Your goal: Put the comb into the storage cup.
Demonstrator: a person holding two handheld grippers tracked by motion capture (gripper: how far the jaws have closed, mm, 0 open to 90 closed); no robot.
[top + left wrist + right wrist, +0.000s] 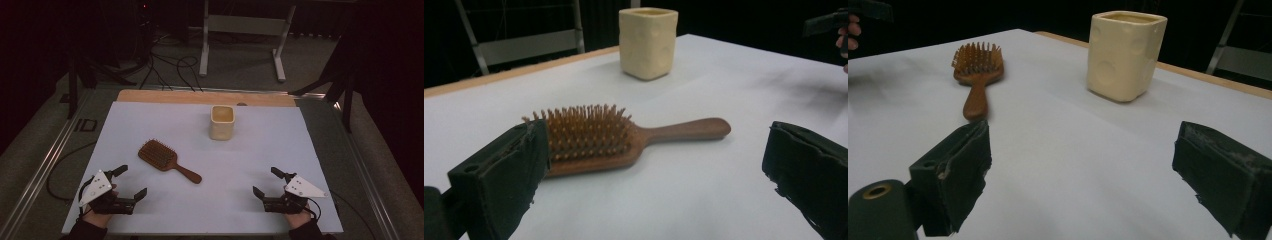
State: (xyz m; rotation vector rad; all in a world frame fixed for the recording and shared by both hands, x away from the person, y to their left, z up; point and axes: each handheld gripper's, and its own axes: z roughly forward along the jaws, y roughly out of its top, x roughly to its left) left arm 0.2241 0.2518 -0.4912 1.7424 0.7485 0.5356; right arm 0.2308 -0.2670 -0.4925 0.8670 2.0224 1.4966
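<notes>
Lying bristles-up, hairbrush (167, 160) rests near the open left gripper (134, 182).

A: Any legible text, labels, brand marks or numbers?

B: None. The hairbrush (624, 137), the cream cup (647, 42) and the grey plates on both grippers carry no readable marking.

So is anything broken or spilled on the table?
Nothing stands out. The hairbrush lies flat with its bristles up, the cream cup stands upright behind it, and nothing is spilled on the white table. Both tools, left and right, are open and holding nothing.
</notes>
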